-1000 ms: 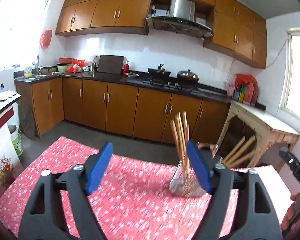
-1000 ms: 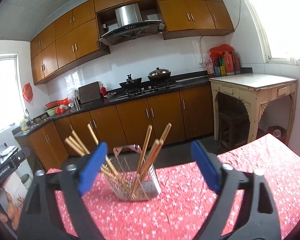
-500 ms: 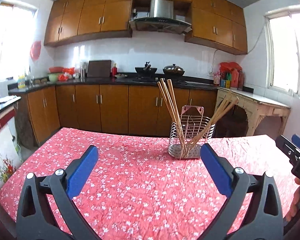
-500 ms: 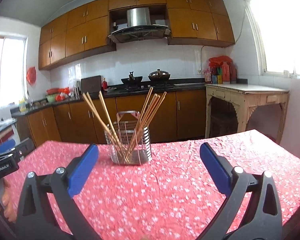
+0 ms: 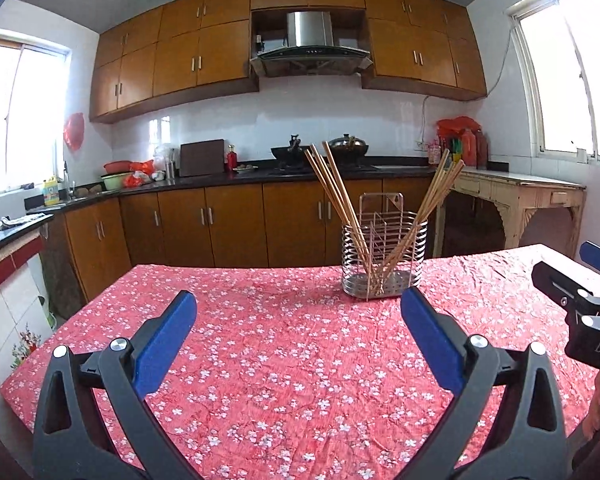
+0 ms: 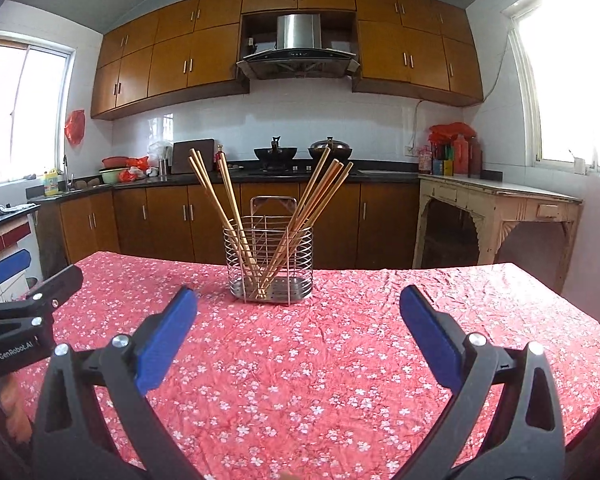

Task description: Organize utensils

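A wire utensil holder [image 5: 384, 256] stands upright on the red floral tablecloth [image 5: 284, 344], with several wooden chopsticks [image 5: 336, 200] leaning left and right inside it. It also shows in the right wrist view [image 6: 269, 264], with its chopsticks [image 6: 224, 204]. My left gripper [image 5: 298, 308] is open and empty, well back from the holder and left of it. My right gripper [image 6: 298, 304] is open and empty, back from the holder. The right gripper shows at the right edge of the left wrist view [image 5: 580, 300], and the left gripper at the left edge of the right wrist view [image 6: 24, 300].
The table's far edge [image 6: 380, 270] lies just behind the holder. Beyond it are wooden kitchen cabinets [image 5: 236, 228], a stove with pots [image 6: 300, 152] and a pale side table [image 6: 500, 208] at the right.
Both grippers have pulled back from the holder and levelled out. The holder looks farther away in both views, and more tablecloth shows in front of it.
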`<state>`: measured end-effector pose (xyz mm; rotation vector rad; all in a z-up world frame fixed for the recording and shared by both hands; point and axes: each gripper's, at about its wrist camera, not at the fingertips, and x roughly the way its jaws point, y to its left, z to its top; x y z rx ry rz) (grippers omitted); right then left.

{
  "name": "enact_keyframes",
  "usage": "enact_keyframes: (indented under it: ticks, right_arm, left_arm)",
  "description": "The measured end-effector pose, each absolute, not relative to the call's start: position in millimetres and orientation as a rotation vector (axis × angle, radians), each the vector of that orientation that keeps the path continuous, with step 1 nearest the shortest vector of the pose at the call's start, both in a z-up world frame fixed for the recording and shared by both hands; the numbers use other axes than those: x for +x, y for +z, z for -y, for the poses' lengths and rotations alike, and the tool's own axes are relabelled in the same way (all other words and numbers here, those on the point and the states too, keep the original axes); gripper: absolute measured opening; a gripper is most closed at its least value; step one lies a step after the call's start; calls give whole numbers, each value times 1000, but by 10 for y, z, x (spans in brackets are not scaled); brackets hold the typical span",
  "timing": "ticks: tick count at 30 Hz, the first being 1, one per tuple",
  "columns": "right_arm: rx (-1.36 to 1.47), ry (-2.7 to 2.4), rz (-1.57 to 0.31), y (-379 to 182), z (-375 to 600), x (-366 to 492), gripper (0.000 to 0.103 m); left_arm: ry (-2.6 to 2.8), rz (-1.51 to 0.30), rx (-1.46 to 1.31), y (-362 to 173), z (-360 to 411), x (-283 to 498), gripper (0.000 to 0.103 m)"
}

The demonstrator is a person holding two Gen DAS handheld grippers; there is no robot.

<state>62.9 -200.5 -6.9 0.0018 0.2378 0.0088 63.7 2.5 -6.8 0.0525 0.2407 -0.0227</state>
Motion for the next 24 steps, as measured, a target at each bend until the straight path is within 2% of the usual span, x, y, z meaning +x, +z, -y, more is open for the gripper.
enact_keyframes:
  ticks: [24]
  right_arm:
    - [12, 1, -217, -230, 2057, 680, 99]
  left_arm:
    - [-18, -245, -5, -148, -139, 666, 101]
